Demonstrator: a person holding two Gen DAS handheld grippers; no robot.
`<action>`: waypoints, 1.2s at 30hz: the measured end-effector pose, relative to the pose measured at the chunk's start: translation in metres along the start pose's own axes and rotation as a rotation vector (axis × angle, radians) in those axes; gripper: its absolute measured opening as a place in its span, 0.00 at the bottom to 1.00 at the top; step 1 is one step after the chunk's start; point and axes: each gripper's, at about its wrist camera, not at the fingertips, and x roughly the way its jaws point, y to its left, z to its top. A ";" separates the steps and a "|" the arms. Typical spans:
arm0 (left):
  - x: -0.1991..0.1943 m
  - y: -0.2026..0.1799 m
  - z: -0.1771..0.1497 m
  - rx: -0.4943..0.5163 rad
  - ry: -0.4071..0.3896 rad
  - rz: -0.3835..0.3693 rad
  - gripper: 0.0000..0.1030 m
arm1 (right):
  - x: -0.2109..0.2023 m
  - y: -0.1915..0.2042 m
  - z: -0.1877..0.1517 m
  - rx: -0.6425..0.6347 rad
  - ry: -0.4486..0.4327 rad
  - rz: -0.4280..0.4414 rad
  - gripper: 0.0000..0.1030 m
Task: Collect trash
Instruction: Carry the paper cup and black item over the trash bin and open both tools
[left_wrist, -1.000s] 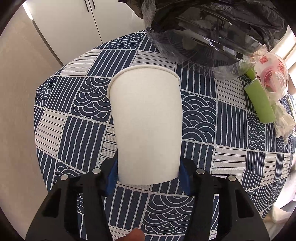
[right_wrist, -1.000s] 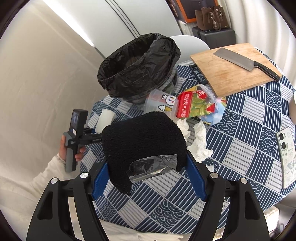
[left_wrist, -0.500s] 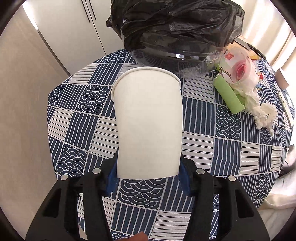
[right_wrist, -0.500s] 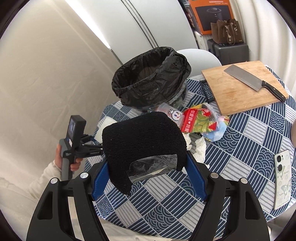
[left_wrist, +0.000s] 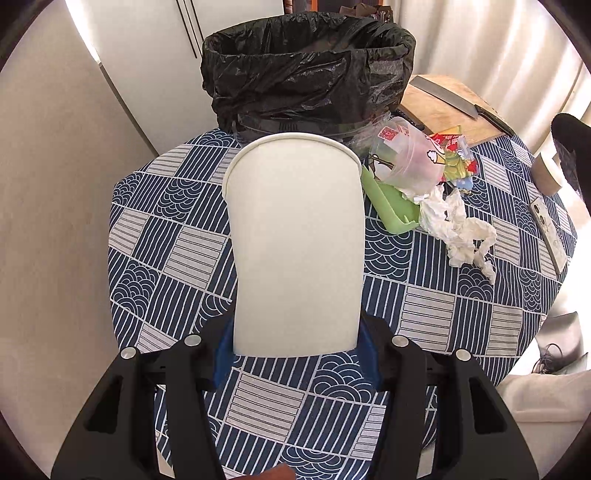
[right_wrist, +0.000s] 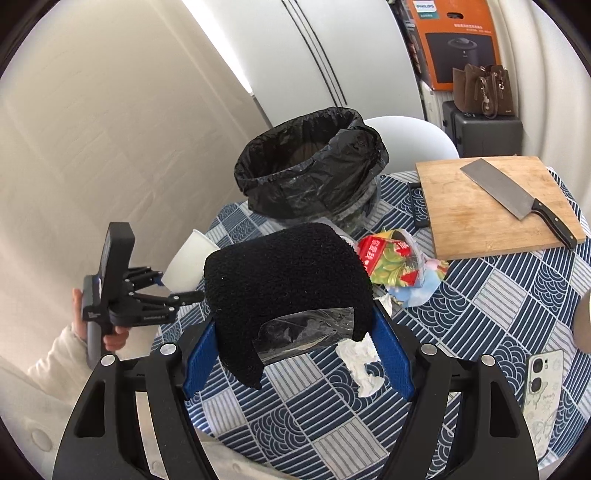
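Bin at table's far edge, wrappers before it, cutting board right, knife on board

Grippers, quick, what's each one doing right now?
Left gripper: closed on the white paper cup.
Right gripper: closed on the black fuzzy cloth.

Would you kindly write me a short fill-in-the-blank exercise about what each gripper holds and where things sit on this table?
1. The left gripper grips a white paper ____.
2. The right gripper grips a fuzzy ____ cloth.
3. The bin is lined with a ____ bag.
4. The cleaver lies on the wooden ____.

Answers: cup; black; black; cutting board
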 end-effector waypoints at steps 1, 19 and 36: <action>-0.003 -0.005 -0.001 -0.008 -0.001 0.006 0.53 | -0.001 -0.003 0.000 -0.009 0.000 0.007 0.69; -0.048 -0.081 -0.035 -0.254 -0.048 0.066 0.54 | -0.020 -0.047 0.002 -0.182 0.010 0.095 0.70; -0.052 -0.084 0.028 -0.174 -0.035 0.014 0.54 | -0.028 -0.054 0.036 -0.100 -0.117 0.104 0.69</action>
